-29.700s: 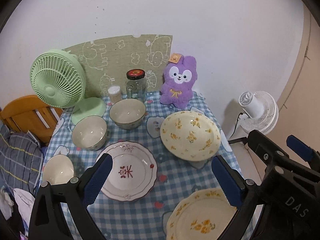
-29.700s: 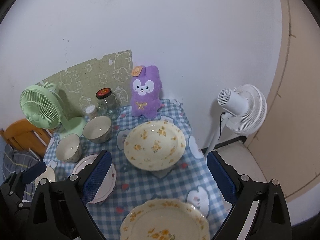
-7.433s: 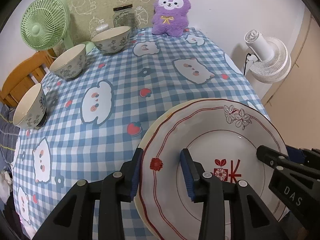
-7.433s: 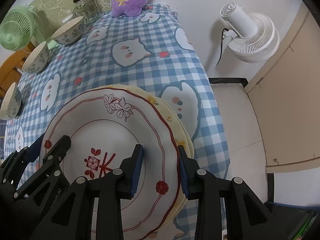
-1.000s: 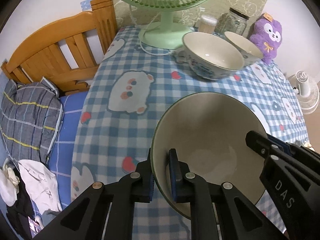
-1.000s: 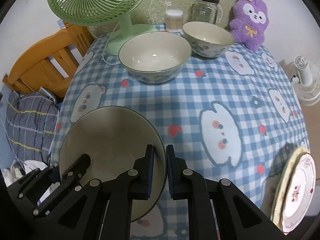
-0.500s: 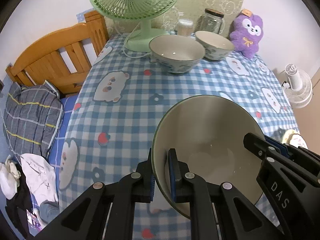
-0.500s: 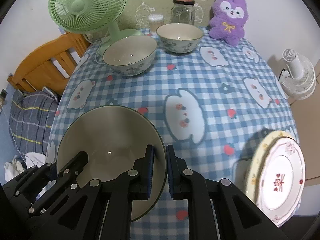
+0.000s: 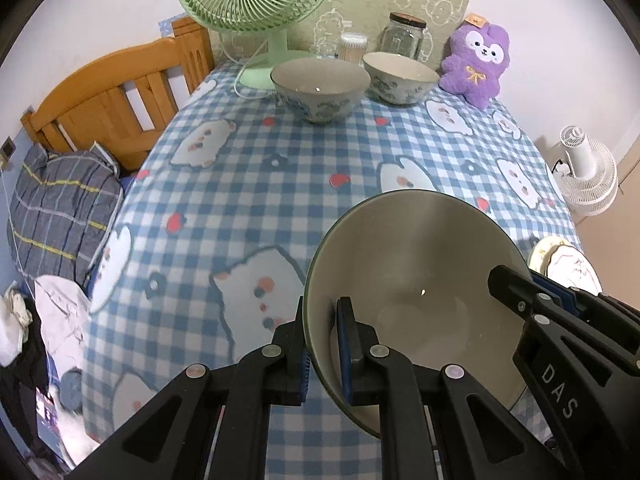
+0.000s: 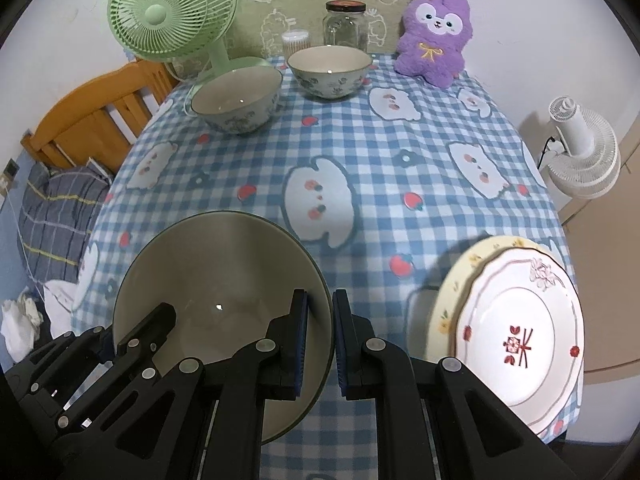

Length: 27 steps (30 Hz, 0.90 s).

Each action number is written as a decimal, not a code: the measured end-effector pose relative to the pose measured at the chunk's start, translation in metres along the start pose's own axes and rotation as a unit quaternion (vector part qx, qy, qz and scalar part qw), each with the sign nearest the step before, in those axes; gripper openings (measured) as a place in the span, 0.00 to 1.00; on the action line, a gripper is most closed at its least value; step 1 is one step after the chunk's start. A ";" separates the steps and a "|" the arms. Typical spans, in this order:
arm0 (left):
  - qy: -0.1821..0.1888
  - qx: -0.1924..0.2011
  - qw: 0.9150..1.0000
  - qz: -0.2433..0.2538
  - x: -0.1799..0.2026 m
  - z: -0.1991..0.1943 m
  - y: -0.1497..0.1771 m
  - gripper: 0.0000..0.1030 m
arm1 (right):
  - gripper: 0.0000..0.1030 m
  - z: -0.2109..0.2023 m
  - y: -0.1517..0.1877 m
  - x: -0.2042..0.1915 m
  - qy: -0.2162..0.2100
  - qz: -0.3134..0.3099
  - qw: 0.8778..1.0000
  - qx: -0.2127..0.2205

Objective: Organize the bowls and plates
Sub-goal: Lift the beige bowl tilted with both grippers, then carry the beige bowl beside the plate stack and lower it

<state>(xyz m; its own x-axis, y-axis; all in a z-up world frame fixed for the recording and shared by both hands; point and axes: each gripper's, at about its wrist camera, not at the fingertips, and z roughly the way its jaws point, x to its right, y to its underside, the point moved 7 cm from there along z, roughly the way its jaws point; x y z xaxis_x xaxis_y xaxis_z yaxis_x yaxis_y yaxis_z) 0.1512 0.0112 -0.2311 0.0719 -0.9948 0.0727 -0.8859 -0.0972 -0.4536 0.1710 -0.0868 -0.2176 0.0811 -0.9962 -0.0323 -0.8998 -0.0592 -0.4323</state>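
Glazed cream ceramic with a thin dark rim, the round bowl (image 9: 416,280) hangs above the near part of the blue-and-white checked tablecloth (image 9: 248,184), carried between two black hand-held grippers. The left gripper (image 9: 322,340) pinches the bowl's left wall, one blue pad inside and one outside; the right gripper (image 10: 318,334) is likewise clamped on the opposite wall, its jaws nearly pressed together on the thin rim.

Such a bowl is likely stiff, fairly heavy for its wall thickness, smooth enough to slide in rubber pads, and apt to chip or shatter if it drops. Opposite points of the rim, as now, look like the sound place to hold it; a single-sided grip would probably let it swing.

To the right, at the table's near right corner, lies a stack of plates: a white scalloped plate with a red motif (image 10: 524,332) on a cream plate with yellow flowers (image 10: 452,300), its outer edge overhanging the table edge. At the far end stand two more cream bowls with blue floral outsides (image 10: 236,100) (image 10: 328,70), just beside each other, before a green desk fan (image 10: 172,12), a glass jar (image 10: 346,26) and a purple plush toy (image 10: 434,36). The cloth's middle is bare, giving ample room to travel; the risks seem to be the table's edges and the plates.
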 end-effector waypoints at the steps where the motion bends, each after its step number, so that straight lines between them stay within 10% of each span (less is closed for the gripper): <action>1: 0.000 0.000 1.000 -0.001 0.002 0.001 0.003 0.08 | 0.15 0.001 0.003 0.002 0.000 -0.001 1.000 -0.002; 27: -0.001 0.005 1.000 0.006 0.034 0.017 0.035 0.08 | 0.15 0.017 0.037 0.034 0.014 -0.005 1.000 -0.016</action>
<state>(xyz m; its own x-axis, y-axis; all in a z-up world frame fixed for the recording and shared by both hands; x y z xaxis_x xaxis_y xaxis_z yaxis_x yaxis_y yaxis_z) 0.1304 -0.0262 -0.2597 0.0633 -0.9959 0.0653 -0.8819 -0.0865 -0.4635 0.1472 -0.1216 -0.2498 0.0773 -0.9970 -0.0025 -0.9121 -0.0697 -0.4041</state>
